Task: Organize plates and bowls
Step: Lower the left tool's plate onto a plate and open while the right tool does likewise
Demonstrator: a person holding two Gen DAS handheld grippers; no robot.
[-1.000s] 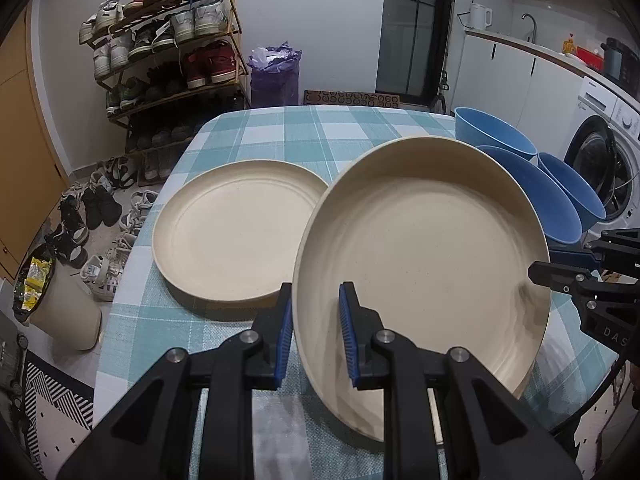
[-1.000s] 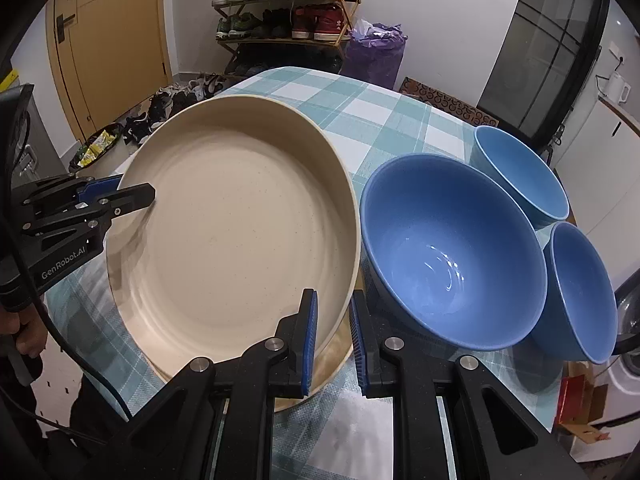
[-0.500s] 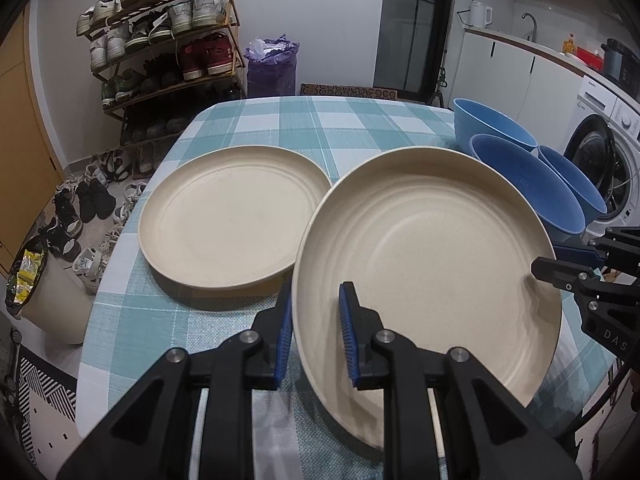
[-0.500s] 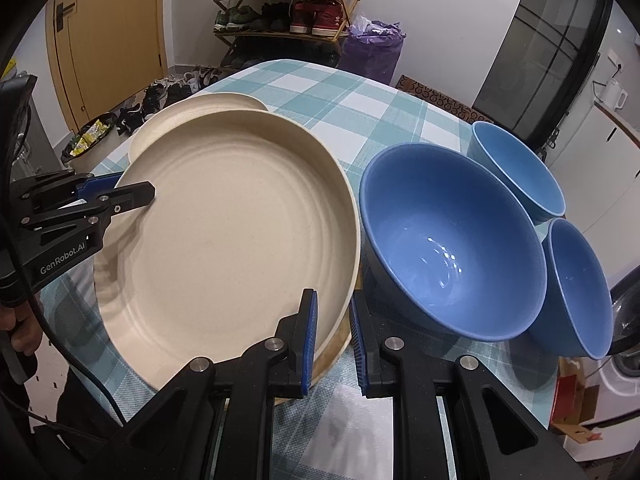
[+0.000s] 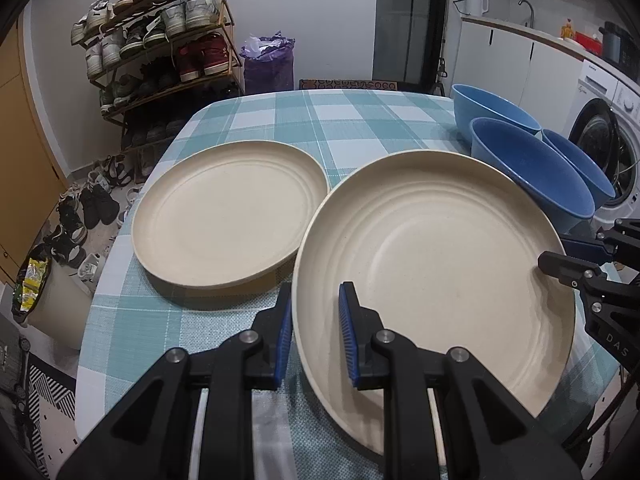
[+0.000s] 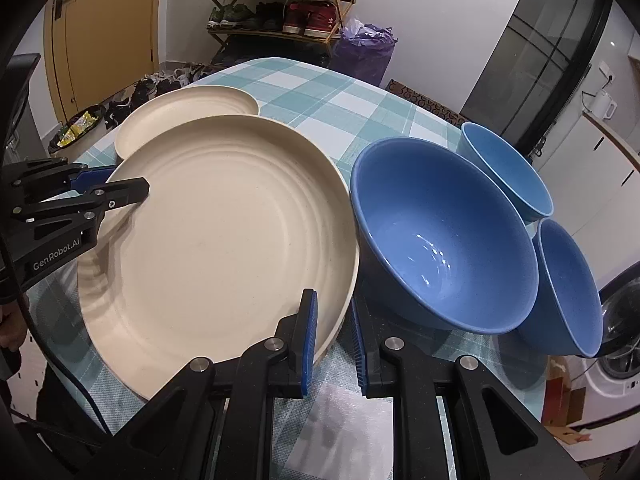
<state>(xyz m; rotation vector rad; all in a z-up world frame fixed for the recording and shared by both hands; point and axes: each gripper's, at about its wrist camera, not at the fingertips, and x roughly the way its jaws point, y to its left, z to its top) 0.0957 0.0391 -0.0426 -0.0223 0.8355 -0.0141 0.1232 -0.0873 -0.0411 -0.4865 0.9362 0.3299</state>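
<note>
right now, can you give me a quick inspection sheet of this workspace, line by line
surface: table under a teal and white checked cloth.
job's things: held plate gripped at two rim spots, tilted; second plate flat on the cloth; three blue bowls, tilted, close together.
clutter: nothing seen on the table besides the dishes.
grippers: left gripper and right gripper both clamped on the held plate's rim, on opposite sides.
cables: a dark cable runs beside the left gripper.
surroundings: shoe rack, purple bag, washing machine, kettle.
</note>
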